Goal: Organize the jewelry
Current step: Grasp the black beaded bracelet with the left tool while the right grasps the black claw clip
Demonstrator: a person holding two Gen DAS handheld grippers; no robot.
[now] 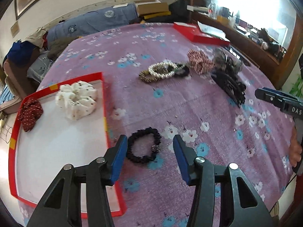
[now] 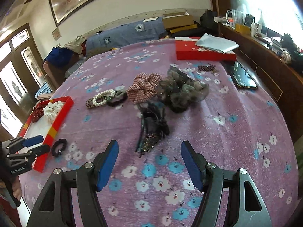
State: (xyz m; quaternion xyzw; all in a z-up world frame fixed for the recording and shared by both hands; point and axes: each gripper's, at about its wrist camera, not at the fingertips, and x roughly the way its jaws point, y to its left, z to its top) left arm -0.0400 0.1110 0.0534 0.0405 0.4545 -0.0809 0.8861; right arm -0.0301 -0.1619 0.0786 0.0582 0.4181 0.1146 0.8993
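Table (image 2: 236,132) is covered with a purple floral cloth (image 1: 189,113); everything sits on that.

Red tray (image 1: 103,102) is seen at the table's left edge, white inside. Two scrunchies are held in its far end: white scrunchie (image 1: 76,99) and dark red scrunchie (image 1: 29,113), just beside each other.

A red box (image 2: 204,54) lies at the far side, with papers (image 2: 217,44) on top. A phone (image 2: 244,76) is seen near the right edge.

Mid-table pile, largest first: grey scrunchie (image 2: 181,91), touching the plaid scrunchie (image 2: 144,89) on its left. Black hair clips (image 2: 153,124) are heaped just in front of those. Left of the plaid one, a pearl bracelet (image 2: 104,97) is overlapped with a brown band (image 2: 90,103) and a dark band (image 2: 118,100).

Black scrunchie (image 1: 144,147) lies flat on the cloth, just outside the tray's right wall, apart from the pile. A small dark charm is seen on its right side.

Left gripper (image 1: 149,149): jaws spread, blue pads either side of the black scrunchie, nothing pinched. Whether the pads touch it cannot be told.

Right gripper (image 2: 149,162): jaws spread, empty, held above bare cloth just short of the hair clips.
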